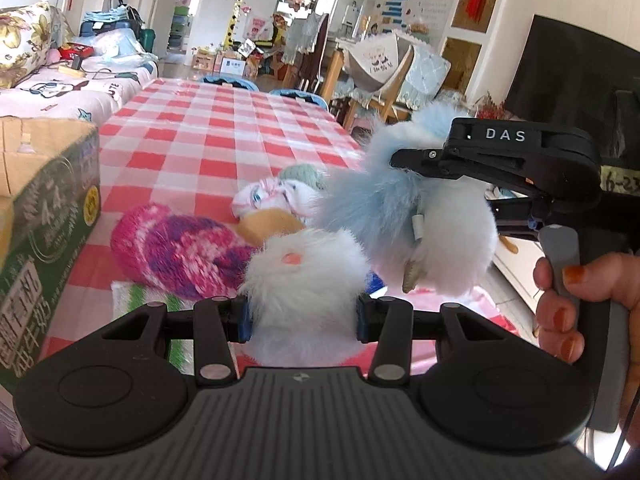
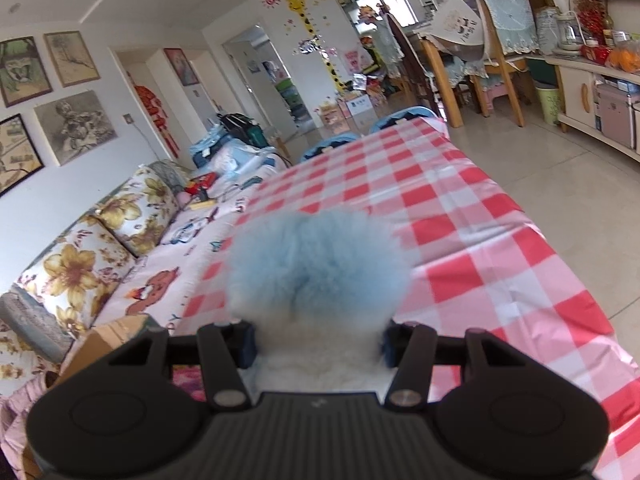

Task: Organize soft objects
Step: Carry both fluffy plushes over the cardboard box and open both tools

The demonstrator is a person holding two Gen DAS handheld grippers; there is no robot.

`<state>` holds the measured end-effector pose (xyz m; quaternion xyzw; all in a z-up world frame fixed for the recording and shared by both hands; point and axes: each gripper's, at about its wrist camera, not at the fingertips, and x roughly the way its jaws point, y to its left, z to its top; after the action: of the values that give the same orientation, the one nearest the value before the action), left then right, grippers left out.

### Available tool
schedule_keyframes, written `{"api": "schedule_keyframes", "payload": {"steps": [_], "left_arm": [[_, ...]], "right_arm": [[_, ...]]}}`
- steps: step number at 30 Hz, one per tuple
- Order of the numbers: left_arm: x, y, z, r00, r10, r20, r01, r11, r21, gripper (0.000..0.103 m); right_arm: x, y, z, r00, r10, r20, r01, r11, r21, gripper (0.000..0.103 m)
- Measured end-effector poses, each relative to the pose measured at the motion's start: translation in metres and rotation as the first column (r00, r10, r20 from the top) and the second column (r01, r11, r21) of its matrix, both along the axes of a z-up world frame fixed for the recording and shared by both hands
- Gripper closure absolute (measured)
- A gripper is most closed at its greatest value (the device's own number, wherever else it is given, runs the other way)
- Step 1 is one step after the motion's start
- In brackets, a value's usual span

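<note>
My left gripper (image 1: 303, 318) is shut on a white fluffy toy (image 1: 304, 276) with a pink patch, its blue pads pressing the fur from both sides. Just right of it, my right gripper (image 1: 408, 168) is shut on a blue and white fluffy toy (image 1: 432, 220), raised above the checked table (image 1: 208, 132). The two furry pieces touch; I cannot tell whether they are joined. In the right wrist view the blue fur (image 2: 316, 260) fills the space between the fingers of the right gripper (image 2: 320, 340). On the table behind lie a pink-purple knitted sock (image 1: 180, 252), a white patterned sock (image 1: 272, 196), a yellow piece (image 1: 272, 224) and a green knit (image 1: 304, 172).
An open cardboard box (image 1: 48, 208) stands at the table's left edge. A sofa (image 2: 100, 248) with floral cushions runs along the left side. Wooden chairs (image 2: 496, 56) and a tiled floor (image 2: 560, 184) lie to the right. A hand (image 1: 560, 300) holds the right gripper's handle.
</note>
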<state>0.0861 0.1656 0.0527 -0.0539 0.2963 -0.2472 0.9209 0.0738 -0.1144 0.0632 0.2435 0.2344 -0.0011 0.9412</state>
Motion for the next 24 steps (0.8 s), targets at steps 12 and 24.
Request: {"api": "schedule_keyframes", "payload": {"steps": [12,24], "left_arm": [[0.006,0.043,0.024,0.992,0.115,0.045,-0.111,0.989,-0.095,0.049],[0.012,0.093,0.039,0.969,0.242,0.046,-0.235,0.965,-0.119,0.048]], "right_arm": [[-0.002,0.038,0.029,0.992,0.076,0.096,-0.081,0.996,0.048,0.050],[0.022,0.108,0.054,0.961,0.228,0.158,-0.238,0.970,0.049,0.050]]}}
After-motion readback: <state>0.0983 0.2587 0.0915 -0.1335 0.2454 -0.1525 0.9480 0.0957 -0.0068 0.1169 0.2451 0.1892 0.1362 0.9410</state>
